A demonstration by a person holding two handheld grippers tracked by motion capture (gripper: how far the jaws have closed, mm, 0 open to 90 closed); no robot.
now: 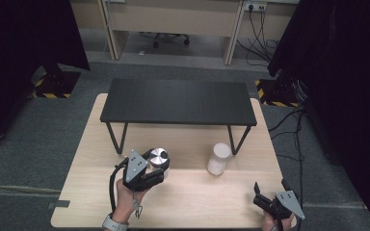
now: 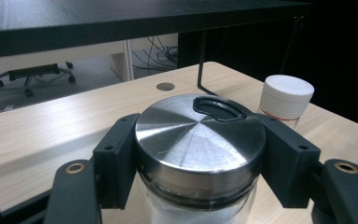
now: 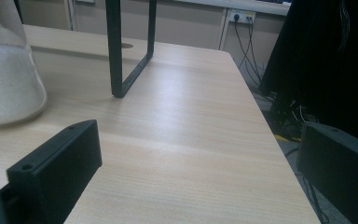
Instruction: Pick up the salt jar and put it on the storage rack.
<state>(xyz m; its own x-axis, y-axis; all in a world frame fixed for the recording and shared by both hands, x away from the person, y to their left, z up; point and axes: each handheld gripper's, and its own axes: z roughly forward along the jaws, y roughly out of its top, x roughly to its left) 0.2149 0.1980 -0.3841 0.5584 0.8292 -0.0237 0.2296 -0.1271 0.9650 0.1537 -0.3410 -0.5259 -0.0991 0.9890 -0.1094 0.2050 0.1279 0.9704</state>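
Steel-lidded jar (image 2: 200, 154) cut off below (base unseen); white-capped jar (image 3: 7, 70) top cropped

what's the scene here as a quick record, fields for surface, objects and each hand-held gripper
surface: light wooden table with a low black shelf standing on it
object 1: glass jar with steel lid, near left of table, white contents
object 2: white-capped jar, upright, right of the first, near the shelf's right leg
left hand-held gripper: jaws closed on the steel lid's sides
right hand-held gripper: jaws open, nothing between them, near right table edge
contact between jars: none, they stand apart
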